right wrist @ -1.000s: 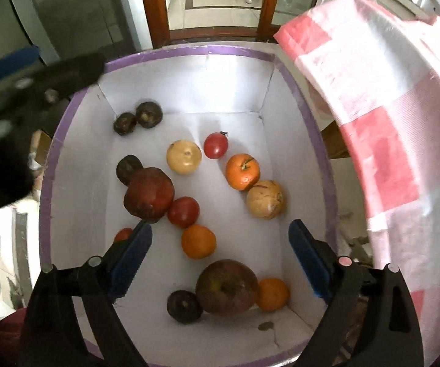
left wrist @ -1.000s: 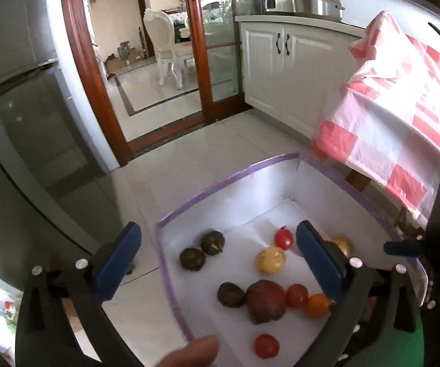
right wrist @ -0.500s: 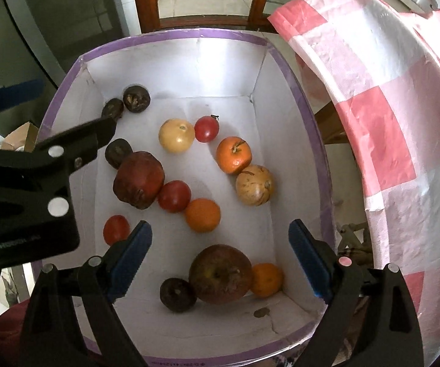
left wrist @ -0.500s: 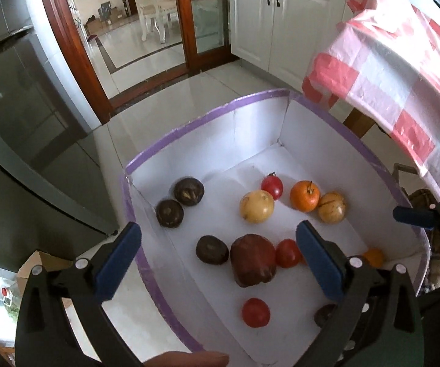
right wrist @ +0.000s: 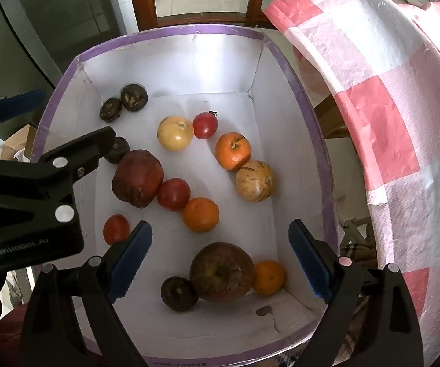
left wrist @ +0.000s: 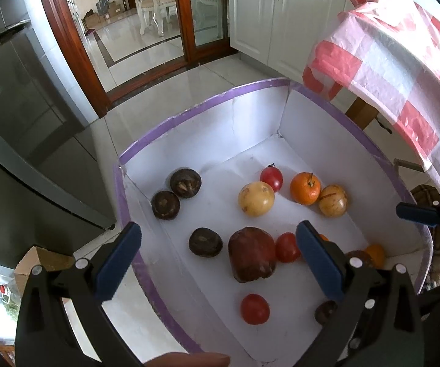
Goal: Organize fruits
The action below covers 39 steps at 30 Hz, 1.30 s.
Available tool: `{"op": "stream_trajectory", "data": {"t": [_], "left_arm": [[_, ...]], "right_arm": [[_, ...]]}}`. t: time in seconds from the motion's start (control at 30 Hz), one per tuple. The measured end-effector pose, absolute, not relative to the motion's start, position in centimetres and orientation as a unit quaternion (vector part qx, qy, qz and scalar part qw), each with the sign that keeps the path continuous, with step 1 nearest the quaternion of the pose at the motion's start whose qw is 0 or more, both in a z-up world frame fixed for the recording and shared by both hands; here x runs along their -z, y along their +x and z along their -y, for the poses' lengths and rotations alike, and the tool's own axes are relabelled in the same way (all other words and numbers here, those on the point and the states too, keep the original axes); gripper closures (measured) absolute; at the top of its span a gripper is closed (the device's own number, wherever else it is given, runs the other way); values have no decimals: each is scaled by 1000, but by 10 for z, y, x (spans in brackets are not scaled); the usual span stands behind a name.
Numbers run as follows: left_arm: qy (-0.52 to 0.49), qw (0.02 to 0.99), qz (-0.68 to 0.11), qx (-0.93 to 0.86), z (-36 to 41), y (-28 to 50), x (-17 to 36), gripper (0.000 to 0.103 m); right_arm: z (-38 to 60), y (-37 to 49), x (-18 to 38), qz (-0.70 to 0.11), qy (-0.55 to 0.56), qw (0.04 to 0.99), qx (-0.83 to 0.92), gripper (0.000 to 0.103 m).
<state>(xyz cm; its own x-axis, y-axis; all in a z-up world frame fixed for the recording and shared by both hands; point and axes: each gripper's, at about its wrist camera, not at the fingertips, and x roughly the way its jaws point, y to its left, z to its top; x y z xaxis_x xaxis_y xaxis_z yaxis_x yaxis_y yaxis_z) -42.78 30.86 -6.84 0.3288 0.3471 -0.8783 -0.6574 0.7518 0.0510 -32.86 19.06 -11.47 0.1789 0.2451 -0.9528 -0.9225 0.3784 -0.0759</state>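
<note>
Fruits lie loose in a white box [right wrist: 308,116] with a purple rim, both grippers gaping empty above it.

Left gripper [left wrist: 217,260] hovers over the box's left side, its jaws spread wide with nothing between them; right gripper [right wrist: 220,257] hangs spread the same way over the near end, above a brown apple [right wrist: 221,272], a small orange [right wrist: 269,276] and a dark round fruit [right wrist: 178,293]. From the right wrist view the left gripper's black body [right wrist: 30,195] covers part of another dark fruit [right wrist: 117,150], possibly a mangosteen. A dark red fruit [right wrist: 137,177] touches a tomato [right wrist: 173,194]. A red-checked cloth [right wrist: 388,122] drapes just beside the box.
</note>
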Motion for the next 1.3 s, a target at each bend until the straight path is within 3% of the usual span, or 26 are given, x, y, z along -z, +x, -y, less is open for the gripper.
{"op": "stream_trajectory", "data": {"t": [1.3], "left_arm": [[-173, 793, -498, -306, -314, -427, 78, 2]], "right_arm": [[-188, -328, 122, -486, -357, 672, -429, 15]]}}
